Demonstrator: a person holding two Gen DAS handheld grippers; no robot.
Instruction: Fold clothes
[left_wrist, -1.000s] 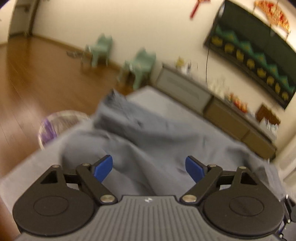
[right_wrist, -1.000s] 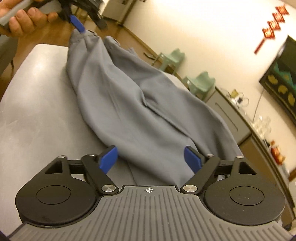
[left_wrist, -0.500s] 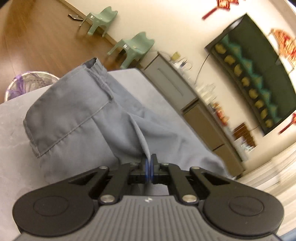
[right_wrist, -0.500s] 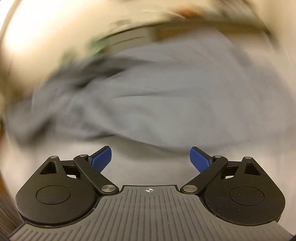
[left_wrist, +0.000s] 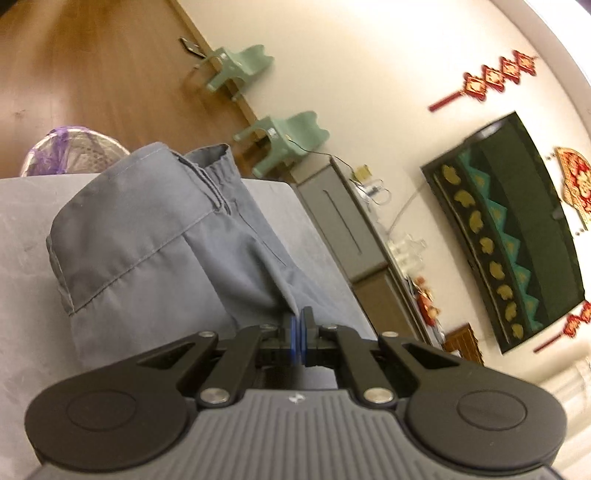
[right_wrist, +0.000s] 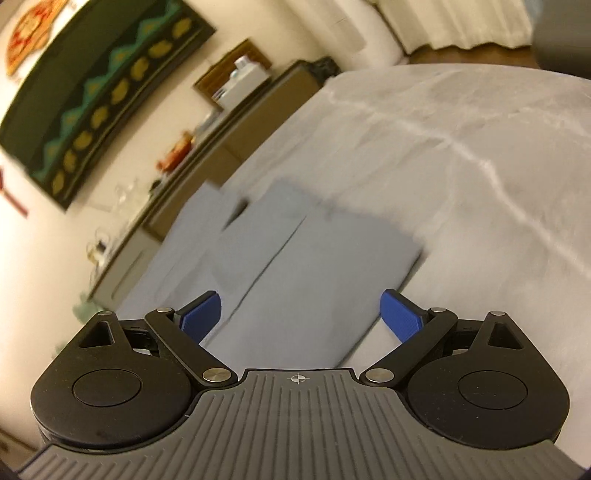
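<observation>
A pair of grey trousers (left_wrist: 155, 240) lies on a grey table (left_wrist: 22, 229). In the left wrist view the waistband end is folded over and bulges up at the left. My left gripper (left_wrist: 300, 332) is shut on a fold of the trousers' cloth. In the right wrist view the leg ends of the trousers (right_wrist: 303, 266) lie flat on the table (right_wrist: 461, 155). My right gripper (right_wrist: 301, 317) is open and empty, with the leg ends between and just beyond its blue fingertips (right_wrist: 400, 314).
A wire bin with a purple bag (left_wrist: 70, 151) stands on the wooden floor past the table's far edge. Two green chairs (left_wrist: 291, 136) and a low cabinet (left_wrist: 354, 236) line the wall. The cabinet also shows in the right wrist view (right_wrist: 207, 155).
My left gripper closed on the trousers' cloth and stays shut on it. My right gripper swung fast from the trousers' middle to the leg ends and stayed open.
</observation>
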